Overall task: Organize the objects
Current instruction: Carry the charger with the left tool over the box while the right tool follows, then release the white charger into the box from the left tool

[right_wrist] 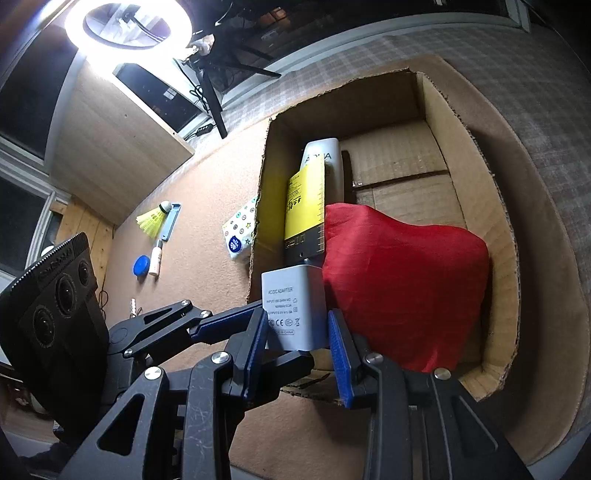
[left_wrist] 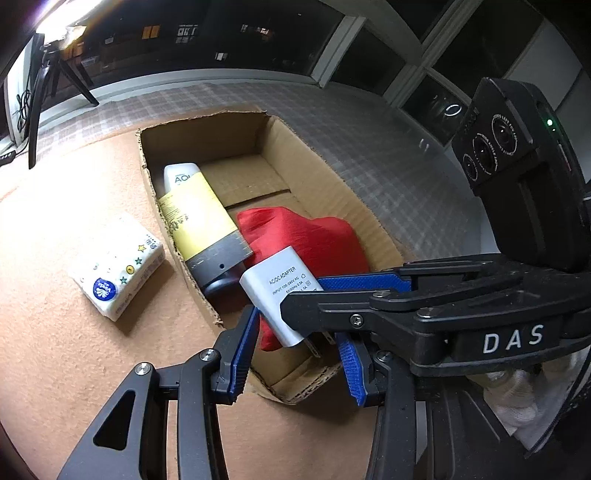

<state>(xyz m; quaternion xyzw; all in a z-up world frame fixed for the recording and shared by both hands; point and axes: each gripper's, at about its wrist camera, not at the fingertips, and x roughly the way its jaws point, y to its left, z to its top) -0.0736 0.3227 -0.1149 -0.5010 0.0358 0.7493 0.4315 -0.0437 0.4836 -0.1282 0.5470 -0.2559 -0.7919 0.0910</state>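
A white AC/DC adapter (right_wrist: 295,310) is held between the blue pads of my right gripper (right_wrist: 299,332), just above the near end of an open cardboard box (right_wrist: 436,103). It also shows in the left wrist view (left_wrist: 277,291), with the right gripper (left_wrist: 325,291) reaching in from the right. My left gripper (left_wrist: 295,354) is open, its blue pads on either side of the adapter, not clamping it. In the box lie a white and yellow tube (left_wrist: 199,218) and a red cloth (right_wrist: 402,288).
A white tissue pack (left_wrist: 118,266) lies on the peach mat left of the box. Farther left are a yellow shuttlecock (right_wrist: 151,221), a blue cap (right_wrist: 141,266) and a small bottle (right_wrist: 156,261). A ring light (right_wrist: 129,26) and tripod stand behind.
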